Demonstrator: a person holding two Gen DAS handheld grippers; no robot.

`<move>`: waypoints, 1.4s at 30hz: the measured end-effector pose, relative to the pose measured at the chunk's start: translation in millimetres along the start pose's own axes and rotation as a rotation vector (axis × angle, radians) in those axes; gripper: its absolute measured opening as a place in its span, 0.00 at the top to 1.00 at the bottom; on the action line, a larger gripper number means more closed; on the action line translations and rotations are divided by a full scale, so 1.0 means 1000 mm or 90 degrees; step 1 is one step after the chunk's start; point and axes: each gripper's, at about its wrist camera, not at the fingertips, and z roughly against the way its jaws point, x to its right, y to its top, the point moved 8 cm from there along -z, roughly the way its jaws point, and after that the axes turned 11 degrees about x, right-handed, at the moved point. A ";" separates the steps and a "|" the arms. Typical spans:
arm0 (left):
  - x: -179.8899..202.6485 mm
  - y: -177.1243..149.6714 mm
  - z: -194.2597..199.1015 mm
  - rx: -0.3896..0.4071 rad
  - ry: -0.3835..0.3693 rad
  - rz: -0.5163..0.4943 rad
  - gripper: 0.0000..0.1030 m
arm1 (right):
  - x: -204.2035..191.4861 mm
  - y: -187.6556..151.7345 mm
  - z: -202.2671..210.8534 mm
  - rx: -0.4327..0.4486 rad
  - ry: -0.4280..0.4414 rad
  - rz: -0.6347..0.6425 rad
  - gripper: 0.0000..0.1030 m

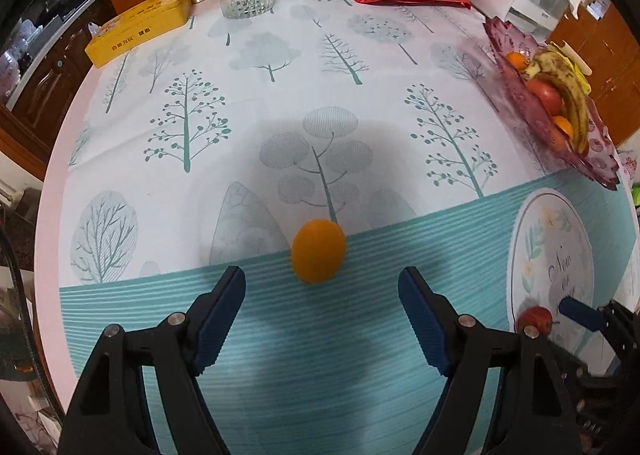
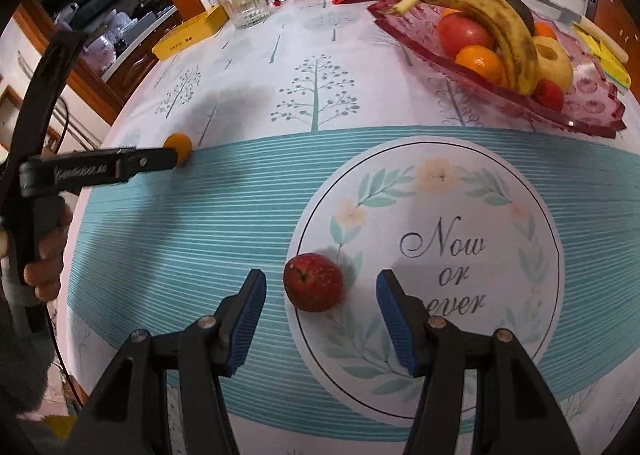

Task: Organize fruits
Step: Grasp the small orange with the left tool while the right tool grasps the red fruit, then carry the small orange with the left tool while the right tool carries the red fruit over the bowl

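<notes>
Tree-printed cloth covers the table (image 1: 280,55); only the right view shows the small red apple (image 2: 313,282) whole, just ahead of the right tool (image 2: 321,289), spread apart. The left tool (image 1: 322,287), likewise apart, faces the round orange fruit (image 1: 318,250), perhaps a tangerine, well apart from the pink glass fruit tray (image 2: 592,95).

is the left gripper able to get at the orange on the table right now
Probably yes. The left gripper is open, and the orange lies alone on the tablecloth just ahead of its fingertips, roughly centred on the gap. Nothing stands between them; the red apple is off by the right gripper.
</notes>
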 end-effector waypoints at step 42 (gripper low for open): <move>0.090 0.016 0.067 0.096 -0.090 -0.043 0.74 | 0.016 0.016 0.048 0.085 0.044 -0.009 0.66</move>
